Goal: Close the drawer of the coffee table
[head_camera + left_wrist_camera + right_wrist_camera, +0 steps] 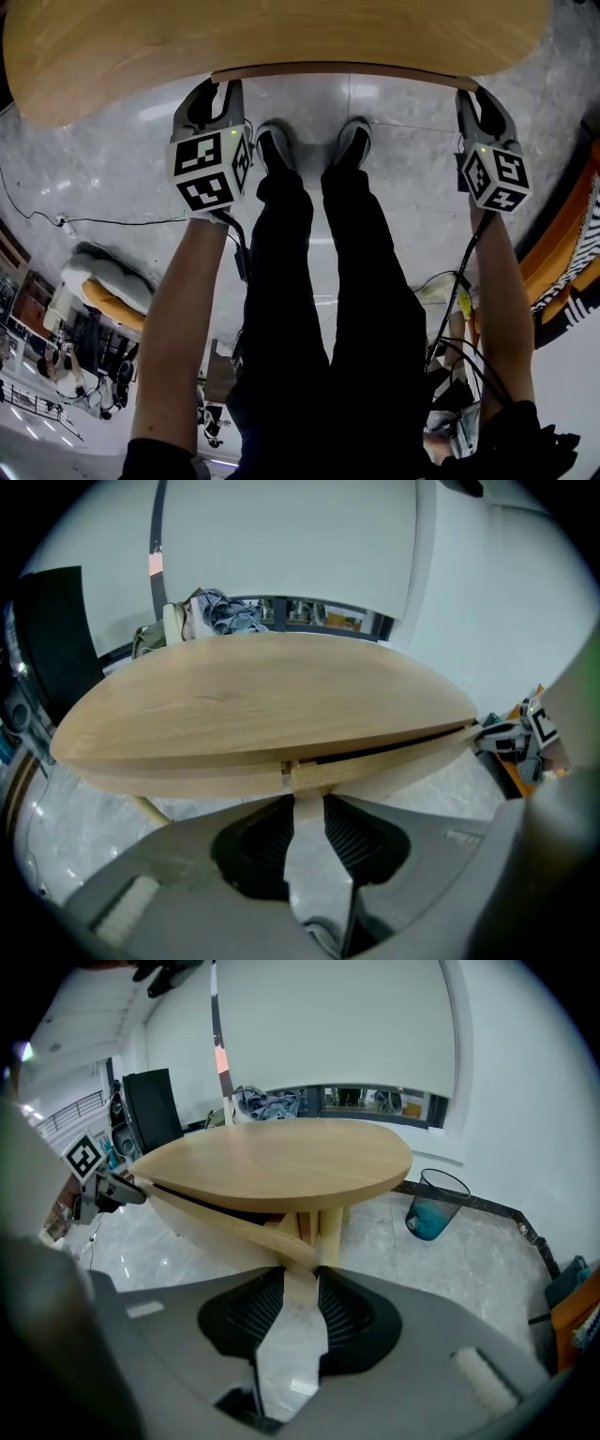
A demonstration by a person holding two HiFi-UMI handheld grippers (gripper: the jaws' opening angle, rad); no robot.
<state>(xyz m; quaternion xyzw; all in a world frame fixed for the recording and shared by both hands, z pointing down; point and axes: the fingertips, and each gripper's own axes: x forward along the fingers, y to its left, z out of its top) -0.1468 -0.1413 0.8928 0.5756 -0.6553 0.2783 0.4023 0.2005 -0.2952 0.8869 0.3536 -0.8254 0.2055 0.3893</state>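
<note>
Both the left claw (pixel 305 797) and right claw (pixel 301 1277) clamp the drawer (pixel 342 69).

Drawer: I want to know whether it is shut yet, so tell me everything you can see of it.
The drawer is light wood like the table, with a curved front that follows the edge of the oval top. It is not shut: it stands slightly out, with a dark gap between its front and the top. The left gripper grips the front near one end, the right gripper near the other. Its inside is hidden.
</note>
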